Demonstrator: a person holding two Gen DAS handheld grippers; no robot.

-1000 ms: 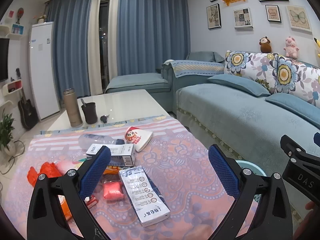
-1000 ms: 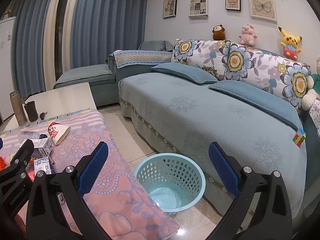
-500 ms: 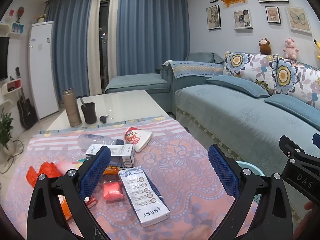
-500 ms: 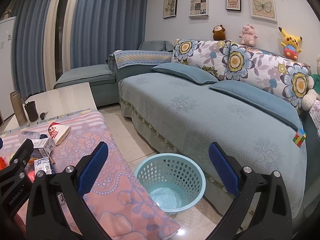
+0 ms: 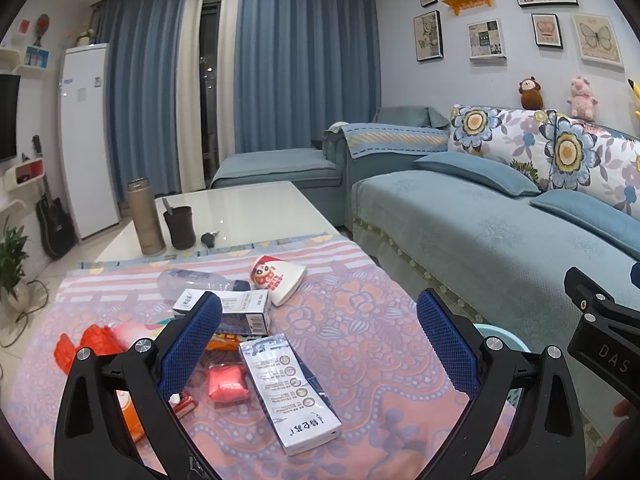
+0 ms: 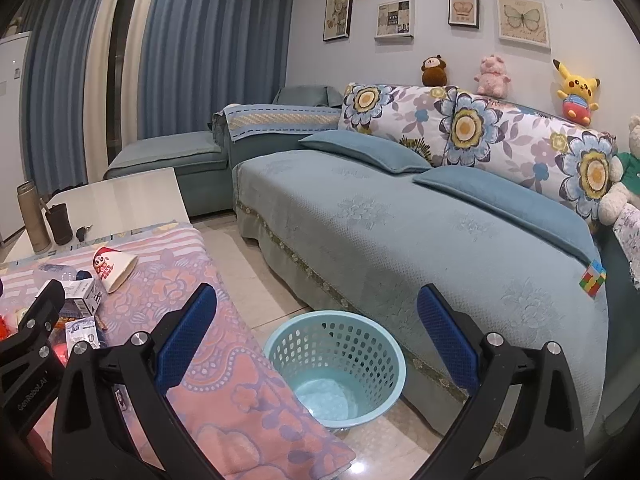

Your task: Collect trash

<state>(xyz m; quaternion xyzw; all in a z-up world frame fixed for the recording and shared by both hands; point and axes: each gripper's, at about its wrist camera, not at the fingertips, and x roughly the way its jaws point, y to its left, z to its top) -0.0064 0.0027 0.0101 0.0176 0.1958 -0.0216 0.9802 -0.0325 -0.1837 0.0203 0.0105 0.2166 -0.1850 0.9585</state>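
Note:
Trash lies scattered on the pink patterned tablecloth (image 5: 360,320): a long white carton (image 5: 290,392), a white box (image 5: 236,310), a tipped paper cup (image 5: 278,280), a clear plastic bottle (image 5: 192,280), a small red packet (image 5: 226,382) and red-orange wrappers (image 5: 90,344). My left gripper (image 5: 318,340) hovers open just above the carton, holding nothing. My right gripper (image 6: 316,328) is open and empty over the floor, above an empty turquoise basket (image 6: 334,366) beside the table. The cup (image 6: 112,268) and box (image 6: 80,292) also show in the right wrist view.
A thermos (image 5: 145,216), dark mug (image 5: 181,227) and keys (image 5: 209,238) stand on the bare white tabletop beyond the cloth. A blue sofa (image 6: 400,220) with floral cushions runs along the right. Tiled floor (image 6: 256,280) separates table and sofa.

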